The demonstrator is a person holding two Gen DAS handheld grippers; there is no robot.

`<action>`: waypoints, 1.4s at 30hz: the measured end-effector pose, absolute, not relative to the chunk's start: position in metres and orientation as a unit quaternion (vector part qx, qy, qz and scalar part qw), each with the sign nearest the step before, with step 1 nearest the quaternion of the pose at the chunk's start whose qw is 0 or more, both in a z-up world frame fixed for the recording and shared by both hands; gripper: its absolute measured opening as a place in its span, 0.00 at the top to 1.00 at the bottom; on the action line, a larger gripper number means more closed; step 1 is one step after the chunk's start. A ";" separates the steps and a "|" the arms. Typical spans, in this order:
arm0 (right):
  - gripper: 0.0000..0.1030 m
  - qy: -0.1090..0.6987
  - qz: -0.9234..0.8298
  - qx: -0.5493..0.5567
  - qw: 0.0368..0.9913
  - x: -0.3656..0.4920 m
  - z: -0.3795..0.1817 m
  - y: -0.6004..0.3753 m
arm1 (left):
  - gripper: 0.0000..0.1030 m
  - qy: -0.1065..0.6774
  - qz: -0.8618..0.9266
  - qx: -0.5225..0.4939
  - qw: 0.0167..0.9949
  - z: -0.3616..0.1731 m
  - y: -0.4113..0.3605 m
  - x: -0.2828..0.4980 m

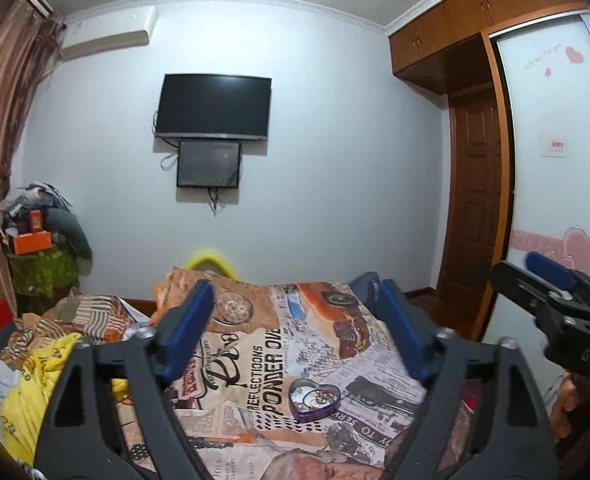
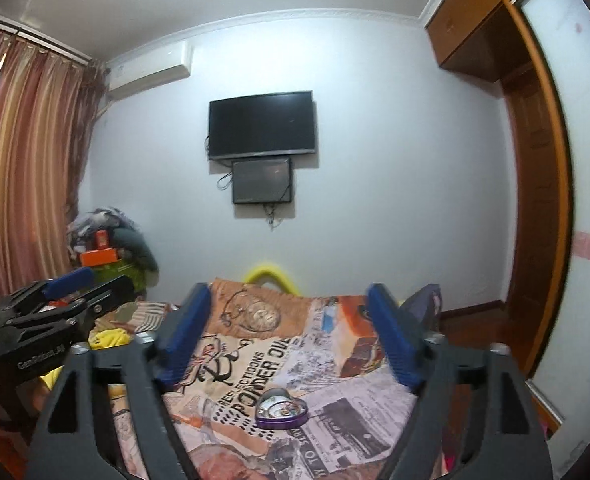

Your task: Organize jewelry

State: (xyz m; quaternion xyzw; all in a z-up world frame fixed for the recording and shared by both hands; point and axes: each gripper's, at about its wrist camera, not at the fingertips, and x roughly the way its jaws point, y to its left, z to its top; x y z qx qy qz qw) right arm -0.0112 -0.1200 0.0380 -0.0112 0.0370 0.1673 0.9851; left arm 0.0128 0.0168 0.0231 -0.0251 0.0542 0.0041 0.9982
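Jewelry tin rests open on the bed

Heart-shaped purple tin (image 1: 314, 402) with rings and chains inside sits on the newspaper-print bedspread (image 1: 255, 364). Left gripper (image 1: 295, 328) and right gripper (image 2: 295, 332) hover above it, both spread wide with nothing between their blue pads.

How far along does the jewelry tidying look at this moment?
Looks near done: jewelry lies inside the open purple heart-shaped tin on the bedspread. Nothing in hand: left tongs and right tongs are open and empty. No loose jewelry visible; no lid in sight, so closing may remain.
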 end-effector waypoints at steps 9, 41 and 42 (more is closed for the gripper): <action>0.00 0.014 0.133 -0.018 0.991 -0.023 0.038 -0.118 | 0.09 0.055 0.004 -0.024 0.998 0.021 0.009 0.003; 0.00 0.043 0.133 -0.006 0.990 -0.030 0.035 -0.139 | 0.09 0.073 -0.011 -0.014 0.997 0.019 -0.005 0.004; 0.00 0.043 0.133 -0.006 0.990 -0.030 0.035 -0.140 | 0.09 0.074 -0.011 -0.014 0.997 0.019 -0.005 0.004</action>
